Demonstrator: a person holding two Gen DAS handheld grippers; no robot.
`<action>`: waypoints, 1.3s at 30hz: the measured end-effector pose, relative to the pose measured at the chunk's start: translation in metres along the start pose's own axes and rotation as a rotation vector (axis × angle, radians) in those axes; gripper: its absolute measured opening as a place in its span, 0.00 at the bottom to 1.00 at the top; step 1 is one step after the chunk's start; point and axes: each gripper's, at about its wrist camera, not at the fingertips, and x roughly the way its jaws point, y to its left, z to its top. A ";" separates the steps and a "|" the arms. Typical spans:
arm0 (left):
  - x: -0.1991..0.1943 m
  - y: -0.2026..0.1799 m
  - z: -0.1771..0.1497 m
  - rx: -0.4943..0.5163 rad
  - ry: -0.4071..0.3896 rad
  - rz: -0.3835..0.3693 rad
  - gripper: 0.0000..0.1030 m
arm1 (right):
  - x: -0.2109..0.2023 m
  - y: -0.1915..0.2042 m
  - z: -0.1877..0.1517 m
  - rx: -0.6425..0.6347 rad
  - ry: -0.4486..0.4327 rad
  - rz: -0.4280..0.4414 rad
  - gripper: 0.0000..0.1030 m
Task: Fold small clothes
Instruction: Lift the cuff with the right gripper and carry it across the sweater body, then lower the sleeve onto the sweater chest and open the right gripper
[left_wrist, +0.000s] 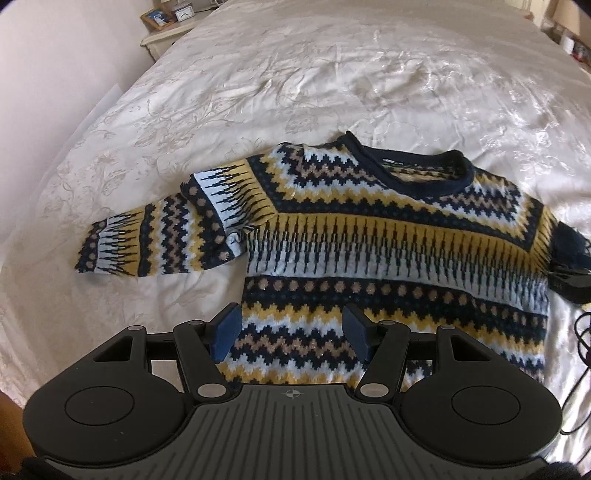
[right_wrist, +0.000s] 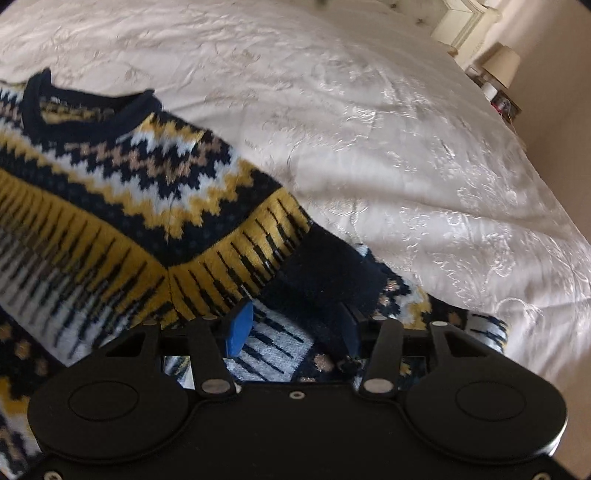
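knitted sweater (left_wrist: 369, 229): navy/yellow/white/tan zigzag, dot, spike bands; navy collar | embossed floral bedspread (left_wrist: 332, 74): cream-white | gripper pads (left_wrist: 226, 332): blue | gripper bodies: black

Soft daylight fills both views, with glare on the sheen of the bedspread (left_wrist: 424, 85) beyond the fingers. The left wrist view is sharp; the right is motion-blurred. Fisheye bending darkens the corners.
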 end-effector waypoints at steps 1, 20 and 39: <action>0.001 -0.002 0.001 0.002 0.004 0.005 0.57 | 0.002 0.000 0.000 -0.007 -0.004 -0.004 0.54; 0.002 -0.031 0.011 0.045 0.011 -0.018 0.57 | -0.021 -0.077 -0.002 0.278 -0.075 0.114 0.11; 0.001 0.054 -0.007 -0.097 -0.056 -0.079 0.57 | -0.141 -0.025 0.106 0.424 -0.296 0.399 0.11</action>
